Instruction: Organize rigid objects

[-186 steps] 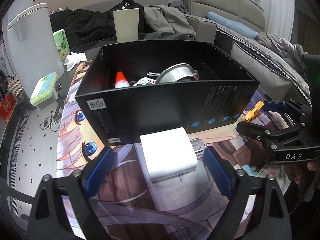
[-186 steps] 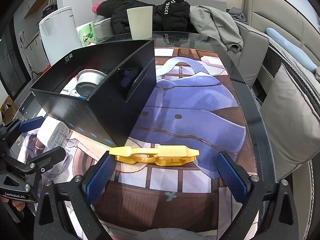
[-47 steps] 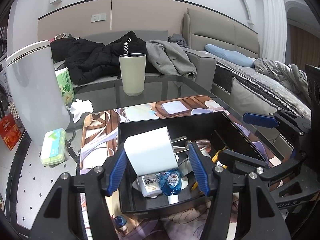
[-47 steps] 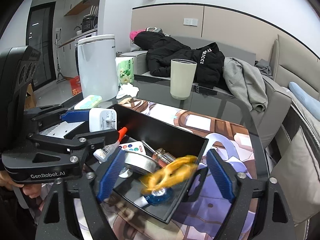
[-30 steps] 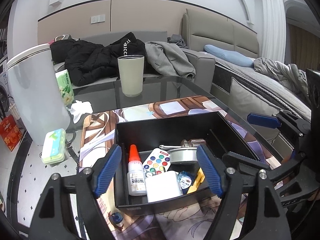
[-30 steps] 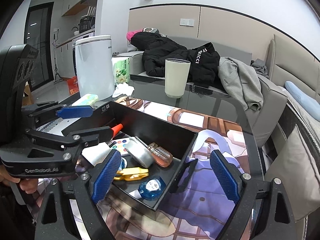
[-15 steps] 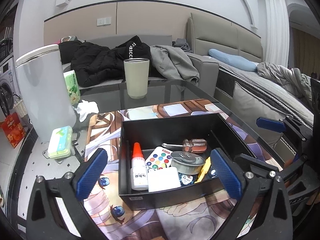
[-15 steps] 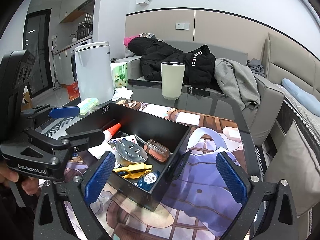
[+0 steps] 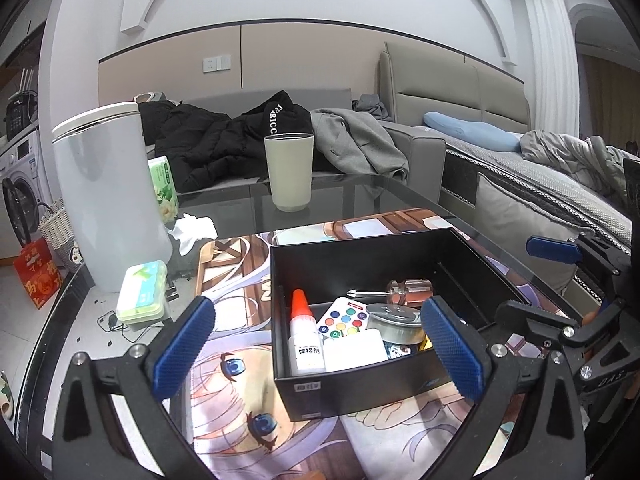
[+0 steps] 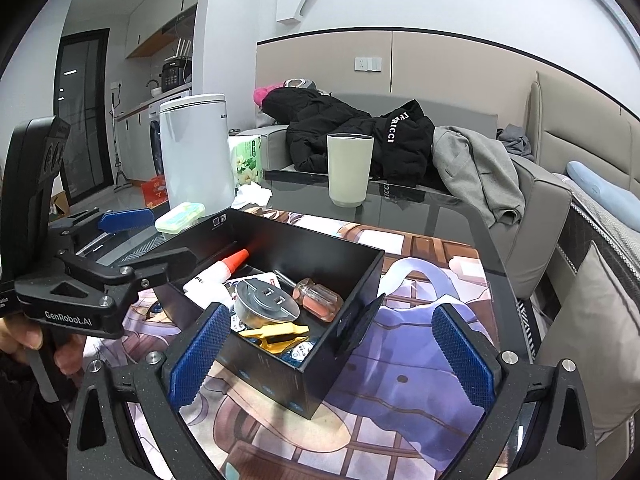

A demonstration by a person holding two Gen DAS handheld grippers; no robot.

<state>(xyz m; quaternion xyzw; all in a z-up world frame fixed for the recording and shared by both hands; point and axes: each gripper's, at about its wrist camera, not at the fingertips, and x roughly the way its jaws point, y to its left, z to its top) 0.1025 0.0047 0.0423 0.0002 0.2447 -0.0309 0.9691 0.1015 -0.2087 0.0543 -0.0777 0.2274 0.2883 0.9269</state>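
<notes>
A black open box (image 9: 360, 380) stands on the printed mat. Inside lie a glue bottle with an orange cap (image 9: 304, 340), a paint palette (image 9: 342, 322), a white charger block (image 9: 354, 350), a metal tin (image 9: 394, 322), a pink-handled screwdriver (image 9: 408, 288) and a yellow clip (image 10: 276, 334). My left gripper (image 9: 318, 312) is open and empty, just short of the box's near wall. My right gripper (image 10: 332, 316) is open and empty too, near the box's right corner (image 10: 312, 396). Each gripper shows in the other's view, the left gripper (image 10: 160, 238) and the right gripper (image 9: 528, 280).
A beige cup (image 9: 289, 172) stands on the glass table behind the box. A tall white bin (image 9: 108, 200), a green tissue pack (image 9: 162, 188) and a green-lidded case (image 9: 142, 298) are to the left. Coats lie on the sofa (image 9: 224, 140) beyond.
The white charger block left my left gripper and the yellow clip left my right one; both now lie in the box. Both jaws have opened wide and drawn back from the box.
</notes>
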